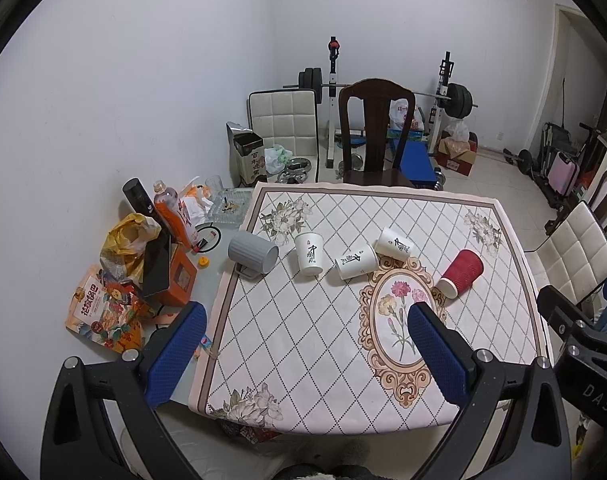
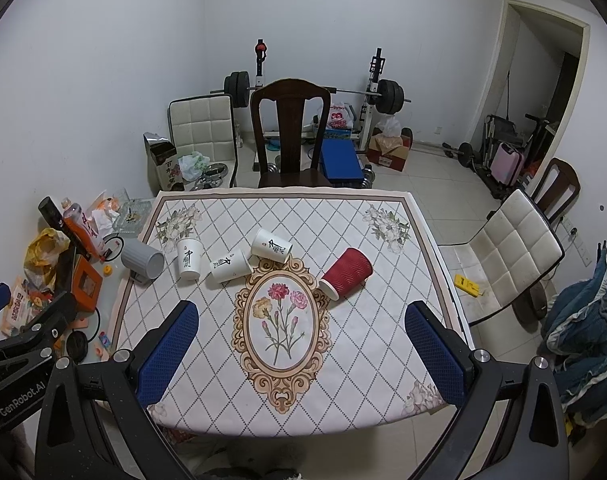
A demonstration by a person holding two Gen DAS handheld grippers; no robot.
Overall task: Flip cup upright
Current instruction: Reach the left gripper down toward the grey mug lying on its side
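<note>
Several cups lie on their sides on the patterned tablecloth (image 1: 311,344). A grey ribbed mug (image 1: 252,255) lies at the left edge. Three white paper cups with black writing (image 1: 309,253) (image 1: 356,262) (image 1: 395,243) lie in the middle. A red ribbed paper cup (image 1: 461,273) lies at the right. In the right wrist view they show as the grey mug (image 2: 142,261), the white cups (image 2: 189,258) (image 2: 230,266) (image 2: 271,245) and the red cup (image 2: 346,273). My left gripper (image 1: 303,344) and right gripper (image 2: 301,344) are open, empty, above the table's near edge, apart from every cup.
Snack bags (image 1: 103,312), an orange bottle (image 1: 173,216), an orange box (image 1: 175,280) and a glass ashtray (image 1: 229,208) crowd the table's left strip. A dark wooden chair (image 1: 377,132) stands behind the table and a white padded chair (image 2: 507,256) to the right.
</note>
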